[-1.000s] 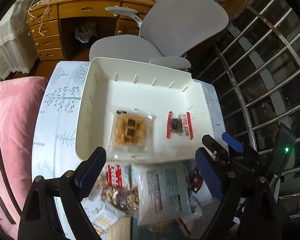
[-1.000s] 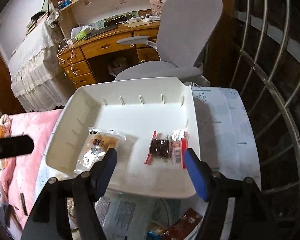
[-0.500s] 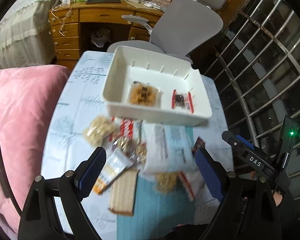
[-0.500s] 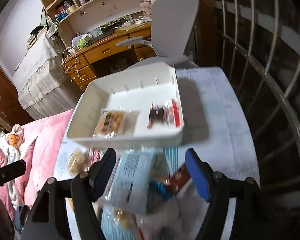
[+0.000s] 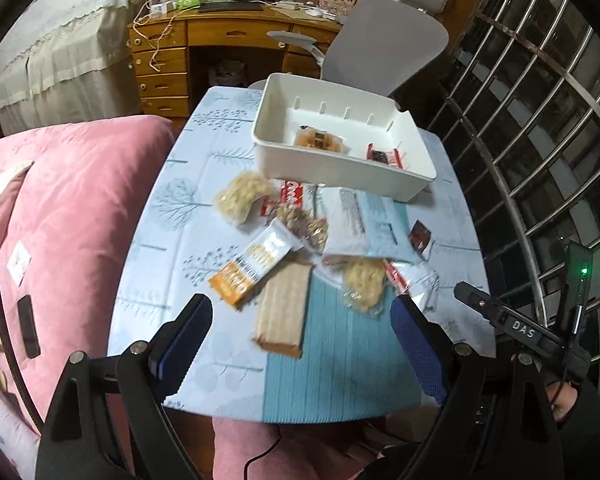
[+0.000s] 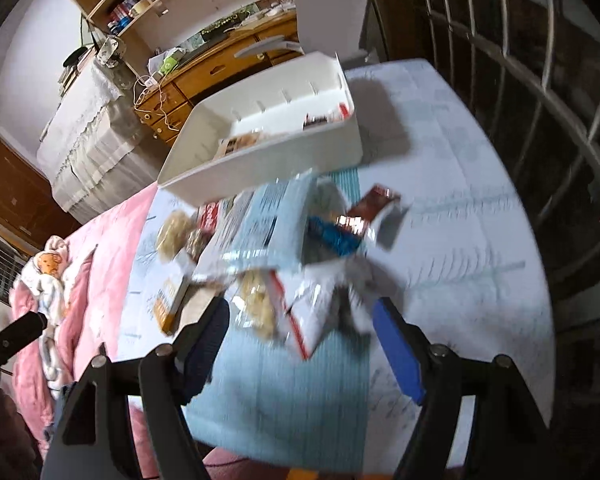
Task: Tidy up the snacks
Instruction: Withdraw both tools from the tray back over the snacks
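Note:
A white bin (image 5: pixel 384 178) stands at the far end of the table and shows in the right wrist view too (image 6: pixel 284 160). In it lie a yellow snack pack (image 5: pixel 316 140) and a red-edged dark pack (image 5: pixel 384 157). Several loose snack packs lie in a heap in front of it: an orange-and-white bar (image 5: pixel 256 266), a tan wafer pack (image 5: pixel 286 308), a big white-and-blue bag (image 5: pixel 360 222). My left gripper (image 5: pixel 300 328) is open and empty above the near table edge. My right gripper (image 6: pixel 300 332) is open and empty, over a white-and-red pack (image 6: pixel 312 312).
The table has a pale tree-print cloth (image 5: pixel 188 200) with a blue mat (image 5: pixel 340 368). A pink quilt (image 5: pixel 60 216) lies to the left. A grey office chair (image 5: pixel 384 48) and wooden desk (image 5: pixel 220 36) stand behind. Metal window bars (image 5: pixel 540 140) run along the right.
Both grippers have pulled back from the bin toward the near table edge and risen. The heap of loose snacks has come into full view. Both stay open and empty.

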`<state>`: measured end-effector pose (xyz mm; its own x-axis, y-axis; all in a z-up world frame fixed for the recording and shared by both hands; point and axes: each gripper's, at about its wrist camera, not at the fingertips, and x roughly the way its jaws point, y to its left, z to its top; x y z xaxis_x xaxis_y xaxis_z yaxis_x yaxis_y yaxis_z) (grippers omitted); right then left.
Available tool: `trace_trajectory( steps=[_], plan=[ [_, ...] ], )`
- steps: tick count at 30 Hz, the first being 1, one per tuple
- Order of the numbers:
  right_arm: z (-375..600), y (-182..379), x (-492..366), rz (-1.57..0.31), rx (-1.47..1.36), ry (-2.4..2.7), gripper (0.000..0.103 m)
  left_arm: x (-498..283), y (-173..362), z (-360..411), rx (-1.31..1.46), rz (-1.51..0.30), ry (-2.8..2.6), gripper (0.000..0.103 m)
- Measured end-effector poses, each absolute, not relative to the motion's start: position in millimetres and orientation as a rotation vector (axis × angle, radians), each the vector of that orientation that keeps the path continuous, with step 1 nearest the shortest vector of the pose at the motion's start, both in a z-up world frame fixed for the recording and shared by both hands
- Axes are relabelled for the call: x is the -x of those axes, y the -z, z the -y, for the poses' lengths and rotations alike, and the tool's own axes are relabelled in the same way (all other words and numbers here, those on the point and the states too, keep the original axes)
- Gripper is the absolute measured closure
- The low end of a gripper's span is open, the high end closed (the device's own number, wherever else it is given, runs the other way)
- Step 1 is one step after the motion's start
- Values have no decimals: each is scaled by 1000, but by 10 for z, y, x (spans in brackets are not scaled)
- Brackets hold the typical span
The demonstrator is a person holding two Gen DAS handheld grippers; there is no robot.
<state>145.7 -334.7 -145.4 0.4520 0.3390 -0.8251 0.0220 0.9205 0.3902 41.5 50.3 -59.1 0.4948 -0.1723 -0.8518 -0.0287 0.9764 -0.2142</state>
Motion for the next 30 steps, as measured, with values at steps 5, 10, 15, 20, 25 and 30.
trace_trajectory(
  steps=[5,10,15,20,25,30],
  plan=[
    [3321,1617,-1298,-1141,-476,-220,29,-256,624,-556,181,-1021,65,13],
    [3199,1797,-1270,-1195,-525,-246,28,-140,737,-597,121,-1021,74,13],
    [3028,1956,-1261,-1249,-554,-270,27,-110,962,-677,66,-1089,66,13],
    [2714,2096,-1256,-1318,-532,-301,27,-202,1139,-757,39,-1149,98,13],
    [2419,2170,-1304,-1354,-515,-284,27,-415,1278,-881,10,-1196,170,13],
    [2231,2228,-1326,-1358,-546,-212,27,-702,1366,-1068,-42,-1221,259,13]
  ],
)
